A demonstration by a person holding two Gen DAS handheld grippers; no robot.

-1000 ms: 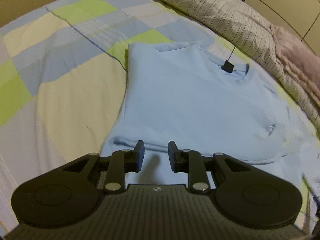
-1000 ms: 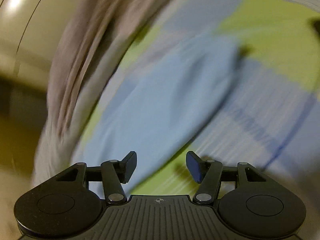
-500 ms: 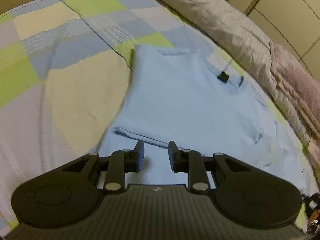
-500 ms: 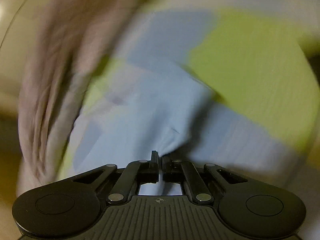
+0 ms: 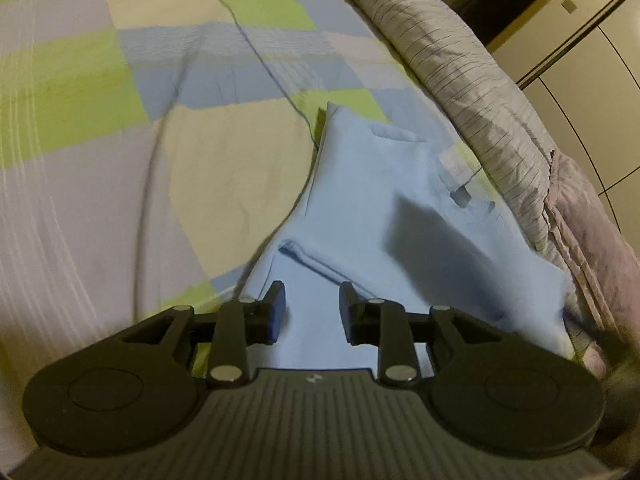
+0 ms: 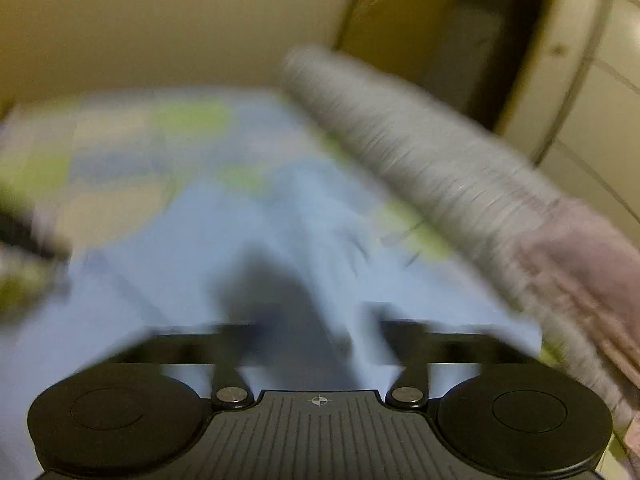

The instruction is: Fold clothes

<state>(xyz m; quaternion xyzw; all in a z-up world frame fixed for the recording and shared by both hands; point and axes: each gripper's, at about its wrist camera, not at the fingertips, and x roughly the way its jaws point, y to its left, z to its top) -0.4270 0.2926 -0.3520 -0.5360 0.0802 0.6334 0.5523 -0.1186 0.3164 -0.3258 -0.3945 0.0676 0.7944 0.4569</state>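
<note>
Checked bedspread [image 5: 100, 128], light blue shirt [image 5: 372, 200] spread flat, striped duvet [image 5: 460, 72] alongside

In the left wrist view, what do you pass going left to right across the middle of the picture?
Patchwork bedspread → light blue T-shirt → grey striped duvet → pink blanket → cream wardrobe doors.

No words, brand names or numbers can be read, a pale tag [image 5: 461, 197] is seen at the collar of the light blue shirt [image 5: 372, 216], its print too blurred to be made out
</note>
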